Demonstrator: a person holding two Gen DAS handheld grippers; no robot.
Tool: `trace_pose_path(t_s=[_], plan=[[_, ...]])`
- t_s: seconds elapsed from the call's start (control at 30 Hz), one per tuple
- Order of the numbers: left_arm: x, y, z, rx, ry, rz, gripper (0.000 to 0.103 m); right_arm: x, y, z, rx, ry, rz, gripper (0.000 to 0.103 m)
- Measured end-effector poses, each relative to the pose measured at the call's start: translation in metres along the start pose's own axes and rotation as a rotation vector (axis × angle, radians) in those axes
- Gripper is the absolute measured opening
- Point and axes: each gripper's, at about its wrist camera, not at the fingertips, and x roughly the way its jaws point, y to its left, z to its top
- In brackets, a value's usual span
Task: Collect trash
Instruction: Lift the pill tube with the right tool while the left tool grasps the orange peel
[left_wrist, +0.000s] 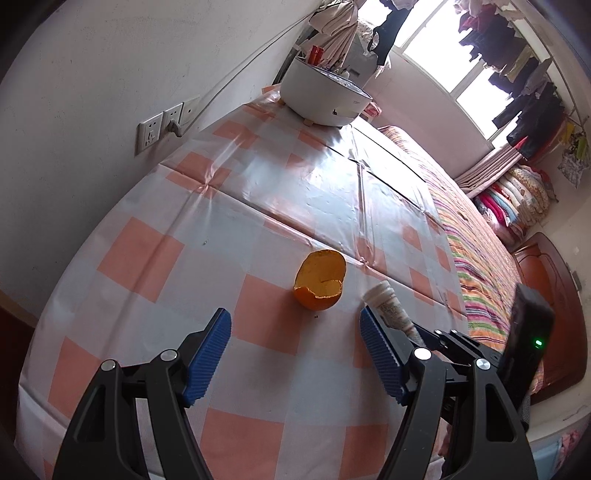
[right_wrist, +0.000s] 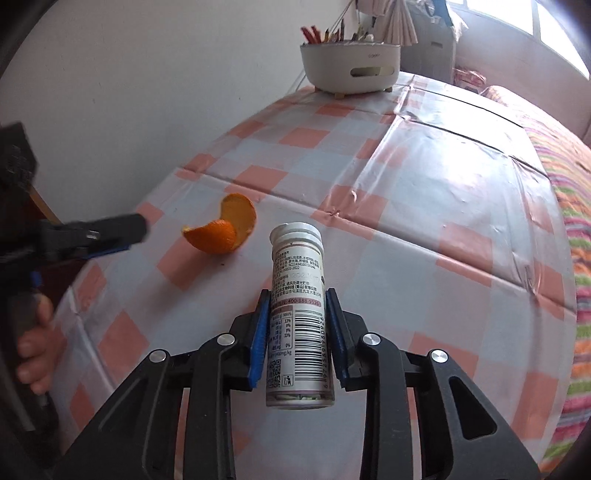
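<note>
An orange peel (left_wrist: 320, 281) shaped like a hollow cup lies on the checked tablecloth (left_wrist: 155, 258). My left gripper (left_wrist: 295, 325) is open and empty, just short of the peel, with its jaws spread wider than it. My right gripper (right_wrist: 295, 306) is shut on a white tablet tube (right_wrist: 298, 302) with a printed label and barcode, held above the table. The tube's cap points away from me. The peel shows in the right wrist view (right_wrist: 221, 230), left of the tube. The tube and right gripper show in the left wrist view (left_wrist: 388, 302) beside my right finger.
A white organizer tub (left_wrist: 325, 96) with pens stands at the table's far end by the wall; it also shows in the right wrist view (right_wrist: 351, 66). Wall sockets (left_wrist: 162, 125) are on the left. A bed with a striped cover (left_wrist: 476, 251) runs along the table's right edge.
</note>
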Motion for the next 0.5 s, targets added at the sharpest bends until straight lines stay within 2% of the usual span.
trace_pose_path(t_s=[0.1, 0.27, 0.37, 0.43, 0.5], plan=[[0.010, -0.010, 0.002, 0.071, 0.008, 0.038, 0.070, -0.057, -0.001, -0.026, 0.121, -0.123, 0.095, 0.028], [0.033, -0.031, 0.001, 0.165, 0.033, 0.074, 0.070, -0.146, 0.009, -0.095, 0.291, -0.316, 0.291, 0.028], [0.049, -0.038, 0.000, 0.184, 0.057, 0.094, 0.070, -0.168, 0.011, -0.129, 0.394, -0.384, 0.400, 0.028], [0.058, -0.041, -0.001, 0.199, 0.066, 0.113, 0.070, -0.174, 0.016, -0.144, 0.411, -0.417, 0.420, 0.028], [0.065, -0.048, -0.003, 0.234, 0.065, 0.155, 0.070, -0.176, 0.018, -0.150, 0.409, -0.408, 0.439, 0.028]])
